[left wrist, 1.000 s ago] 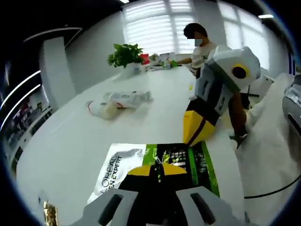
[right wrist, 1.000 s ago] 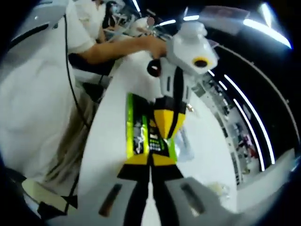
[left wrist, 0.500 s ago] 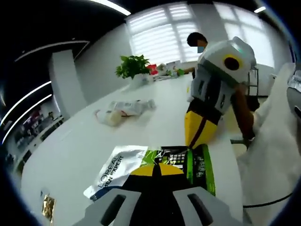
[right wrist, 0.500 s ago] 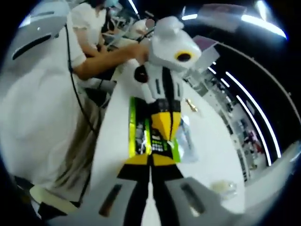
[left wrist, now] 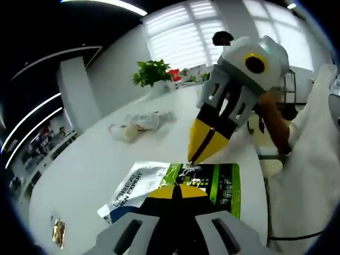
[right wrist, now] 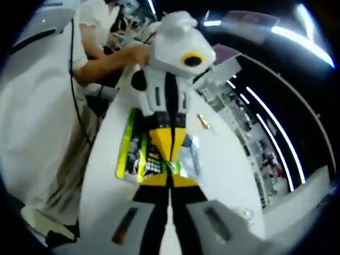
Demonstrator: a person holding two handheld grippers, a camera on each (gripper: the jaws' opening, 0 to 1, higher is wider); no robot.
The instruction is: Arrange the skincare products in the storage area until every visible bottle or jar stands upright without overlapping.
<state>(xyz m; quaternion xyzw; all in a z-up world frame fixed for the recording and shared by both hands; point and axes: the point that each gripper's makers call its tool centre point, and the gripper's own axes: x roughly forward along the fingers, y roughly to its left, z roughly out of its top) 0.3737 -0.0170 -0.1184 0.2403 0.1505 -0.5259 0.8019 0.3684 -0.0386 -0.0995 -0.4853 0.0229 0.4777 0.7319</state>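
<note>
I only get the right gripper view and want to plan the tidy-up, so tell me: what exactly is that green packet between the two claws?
Observer: The left gripper view shows the packet has a white half printed with L'Oreal lettering. The left claw is shut on its near edge.
Operator: Anything on the table beyond it?
Observer: A clear bag with pale items inside lies flat farther along the table.
Operator: And at the far end?
Observer: A potted plant stands there.
</note>
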